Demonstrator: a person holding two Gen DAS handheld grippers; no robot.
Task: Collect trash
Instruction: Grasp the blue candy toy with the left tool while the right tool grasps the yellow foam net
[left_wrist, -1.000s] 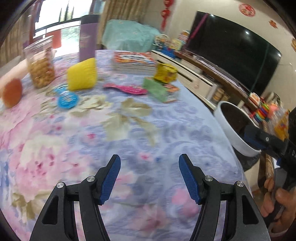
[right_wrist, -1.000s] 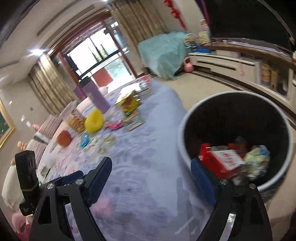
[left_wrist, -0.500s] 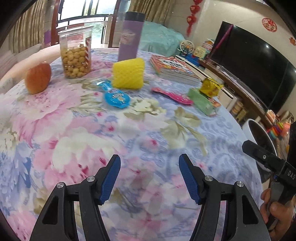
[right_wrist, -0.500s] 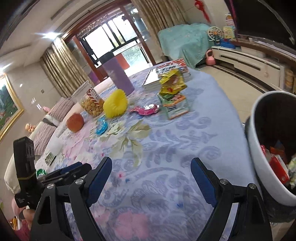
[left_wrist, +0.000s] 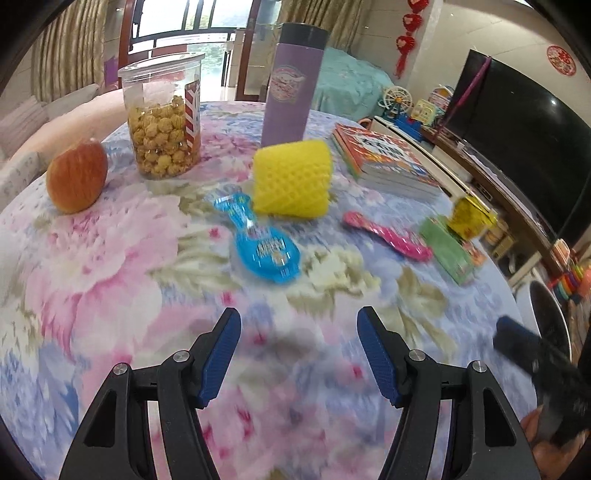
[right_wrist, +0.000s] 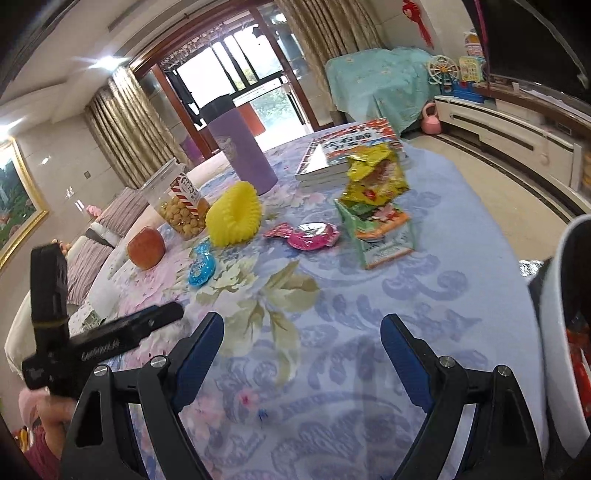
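Trash lies on the floral tablecloth (left_wrist: 110, 266): a blue wrapper (left_wrist: 264, 245) (right_wrist: 202, 263), a pink wrapper (left_wrist: 388, 236) (right_wrist: 312, 235), a green carton (left_wrist: 448, 251) (right_wrist: 380, 236) and a crumpled yellow bag (left_wrist: 471, 216) (right_wrist: 375, 177). My left gripper (left_wrist: 298, 352) is open and empty, short of the blue wrapper. My right gripper (right_wrist: 302, 356) is open and empty too, nearer than the carton. The white trash bin (right_wrist: 561, 332) (left_wrist: 550, 325) stands off the table's right edge, red trash showing inside.
Further back stand a yellow foam fruit net (left_wrist: 293, 179), an apple (left_wrist: 77, 176), a popcorn jar (left_wrist: 162, 118), a purple tumbler (left_wrist: 290, 85) and stacked books (left_wrist: 384, 158). A TV (left_wrist: 524, 147) and low cabinet run along the right. A hand (left_wrist: 550, 446) holds the right gripper.
Both grippers swung away from the bin toward the table. The left now faces the blue wrapper and foam net more closely; the bin slid to the right edge of the right wrist view.
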